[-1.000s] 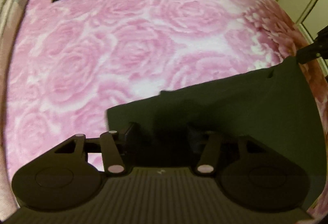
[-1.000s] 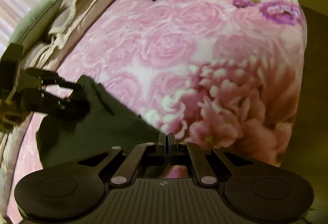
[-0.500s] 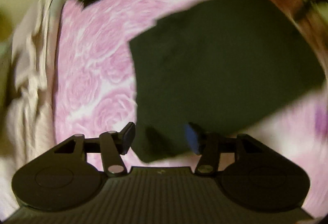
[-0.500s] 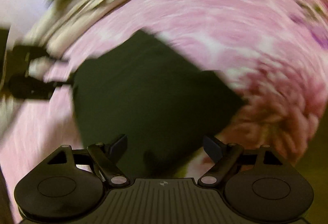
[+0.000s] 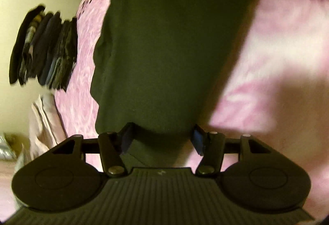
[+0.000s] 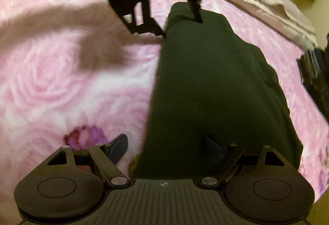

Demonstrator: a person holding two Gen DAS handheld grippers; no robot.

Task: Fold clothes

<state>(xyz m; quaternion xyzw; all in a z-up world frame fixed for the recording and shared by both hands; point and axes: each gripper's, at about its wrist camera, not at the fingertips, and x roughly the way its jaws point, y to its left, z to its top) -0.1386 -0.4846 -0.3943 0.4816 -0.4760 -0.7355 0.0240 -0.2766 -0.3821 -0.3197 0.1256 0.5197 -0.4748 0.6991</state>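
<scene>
The dark garment (image 5: 170, 43) is laid flat on the pink bedspread (image 6: 61, 81). The left gripper (image 5: 162, 138) and right gripper (image 6: 166, 148) are released, set at opposite ends, probably for another fold.

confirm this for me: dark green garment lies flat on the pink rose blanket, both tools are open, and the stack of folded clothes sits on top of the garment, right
Not quite. The stack of folded clothes sits apart from the dark green garment, on the pink rose blanket near its edge, as the left wrist view shows. The rest holds: the garment lies flat, and the left tool and right tool are open.
</scene>
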